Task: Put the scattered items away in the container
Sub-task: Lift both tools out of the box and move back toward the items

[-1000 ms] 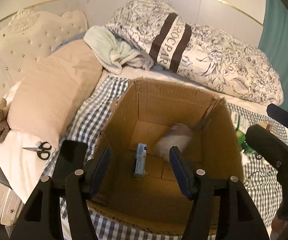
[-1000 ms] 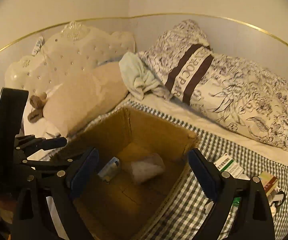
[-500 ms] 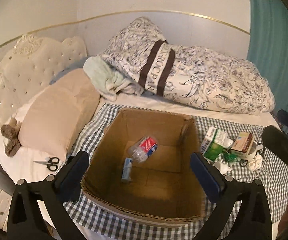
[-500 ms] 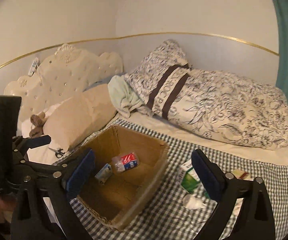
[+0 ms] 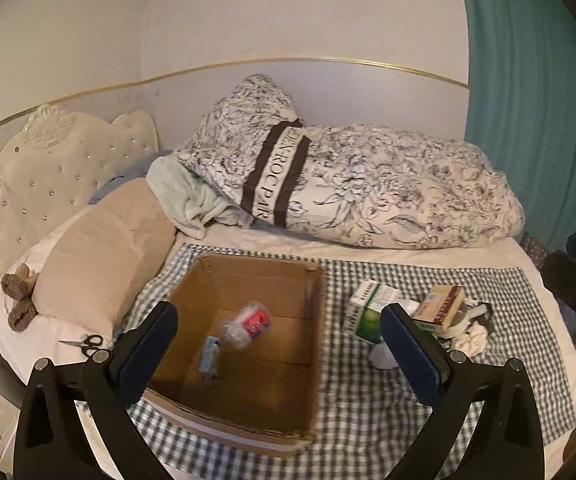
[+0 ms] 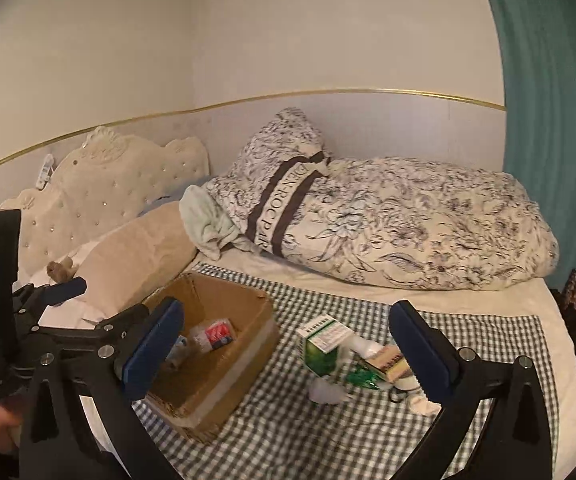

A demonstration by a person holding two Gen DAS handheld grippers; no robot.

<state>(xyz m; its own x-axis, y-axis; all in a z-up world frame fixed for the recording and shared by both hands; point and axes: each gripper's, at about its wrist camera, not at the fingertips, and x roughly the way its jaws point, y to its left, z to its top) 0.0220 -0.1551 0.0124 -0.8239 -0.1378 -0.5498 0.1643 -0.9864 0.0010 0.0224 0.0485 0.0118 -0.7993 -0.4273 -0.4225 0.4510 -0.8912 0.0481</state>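
On the far left of the bed, scissors are seen lying beside a beige pillow. Just to their right, a cardboard box is set on a checked cloth; a clear bottle with a red label and a small blue packet are found inside it. The left gripper is held over the box with jaws spread wide and nothing between them. Further right, a green and white carton, a brown-topped box and crumpled white paper are left scattered on the cloth. The right gripper is likewise fully released and empty, its jaws having just been opening.
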